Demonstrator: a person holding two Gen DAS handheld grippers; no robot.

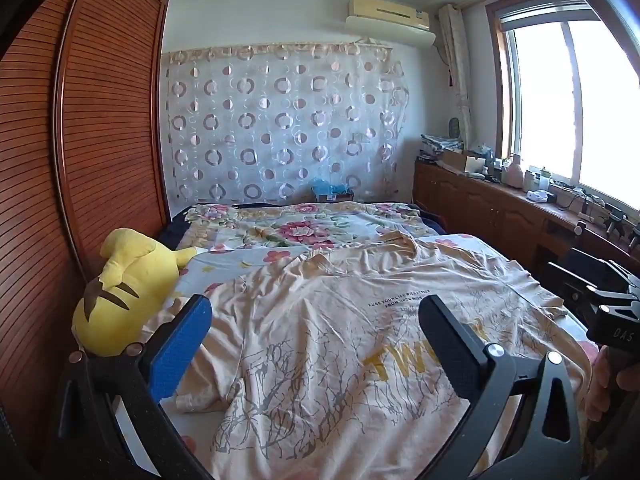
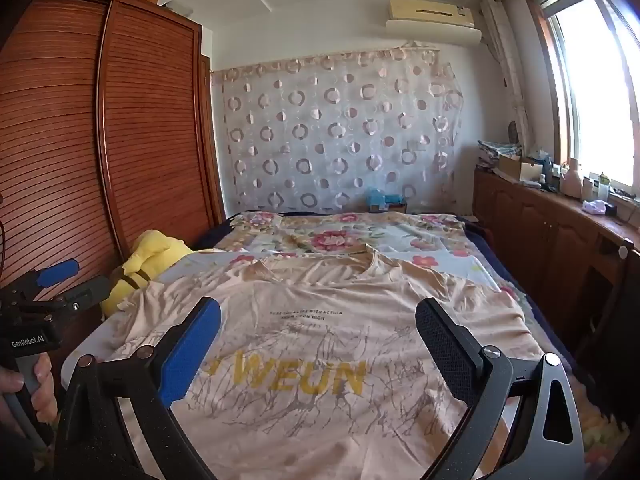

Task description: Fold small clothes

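Note:
A peach T-shirt [image 1: 340,320] with yellow letters and a grey branch print lies spread and wrinkled, front up, on the bed, its collar toward the far end. It also shows in the right wrist view [image 2: 320,344]. My left gripper [image 1: 316,344] is open and empty, held above the shirt's near left part. My right gripper [image 2: 318,350] is open and empty above the shirt's near middle. The right gripper also shows at the right edge of the left wrist view [image 1: 600,300], and the left gripper at the left edge of the right wrist view [image 2: 60,284].
A yellow plush toy [image 1: 124,292] lies at the bed's left edge against the slatted wooden wardrobe [image 1: 80,140]. A floral bedsheet [image 1: 300,228] covers the bed. A wooden cabinet [image 2: 560,232] with clutter runs under the window on the right.

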